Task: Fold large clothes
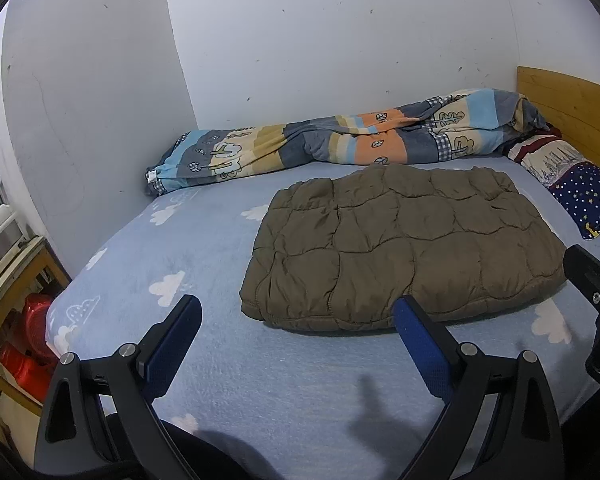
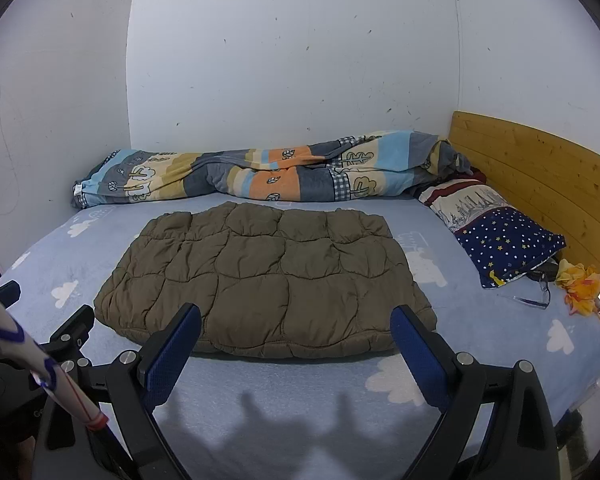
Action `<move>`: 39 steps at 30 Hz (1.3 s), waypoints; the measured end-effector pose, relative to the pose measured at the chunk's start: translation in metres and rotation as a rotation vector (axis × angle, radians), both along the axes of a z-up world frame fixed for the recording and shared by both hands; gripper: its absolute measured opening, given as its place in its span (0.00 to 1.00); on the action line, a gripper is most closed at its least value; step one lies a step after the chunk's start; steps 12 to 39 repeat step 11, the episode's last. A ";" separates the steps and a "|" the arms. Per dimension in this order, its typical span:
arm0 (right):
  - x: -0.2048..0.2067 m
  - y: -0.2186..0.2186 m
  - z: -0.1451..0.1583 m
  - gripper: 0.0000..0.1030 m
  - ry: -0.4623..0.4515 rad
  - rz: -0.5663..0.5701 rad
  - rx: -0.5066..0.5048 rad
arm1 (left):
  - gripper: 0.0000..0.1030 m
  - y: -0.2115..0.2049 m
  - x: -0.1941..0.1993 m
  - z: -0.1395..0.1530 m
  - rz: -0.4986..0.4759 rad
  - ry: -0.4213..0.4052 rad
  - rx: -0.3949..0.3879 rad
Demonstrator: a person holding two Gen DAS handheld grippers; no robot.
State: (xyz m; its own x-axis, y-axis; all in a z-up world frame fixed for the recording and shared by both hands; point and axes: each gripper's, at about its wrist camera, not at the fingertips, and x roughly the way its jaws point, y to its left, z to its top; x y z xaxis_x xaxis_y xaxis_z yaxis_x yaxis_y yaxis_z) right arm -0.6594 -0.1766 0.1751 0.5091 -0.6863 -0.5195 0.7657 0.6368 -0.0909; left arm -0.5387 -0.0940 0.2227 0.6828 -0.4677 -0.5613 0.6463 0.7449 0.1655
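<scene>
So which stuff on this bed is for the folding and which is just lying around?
For the job: brown quilted garment; left gripper; right gripper, both open.

Lying about: striped blanket; starry pillow; glasses; yellow cloth.

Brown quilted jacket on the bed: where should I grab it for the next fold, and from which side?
Take the jacket by its two near corners, coming in low from the bed's near edge. That thick rolled hem faces both open claws, left and right, and nothing lies between. Judged from here, the far edge sits close to the striped blanket.
</scene>
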 end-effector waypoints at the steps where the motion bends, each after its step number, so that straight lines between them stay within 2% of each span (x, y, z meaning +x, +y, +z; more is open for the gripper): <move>1: 0.000 0.000 0.000 0.95 0.002 -0.001 0.000 | 0.93 0.000 0.000 0.000 -0.002 -0.001 0.002; 39: 0.000 0.000 0.000 0.95 -0.001 0.000 0.000 | 0.94 0.005 -0.002 0.001 -0.008 0.009 -0.016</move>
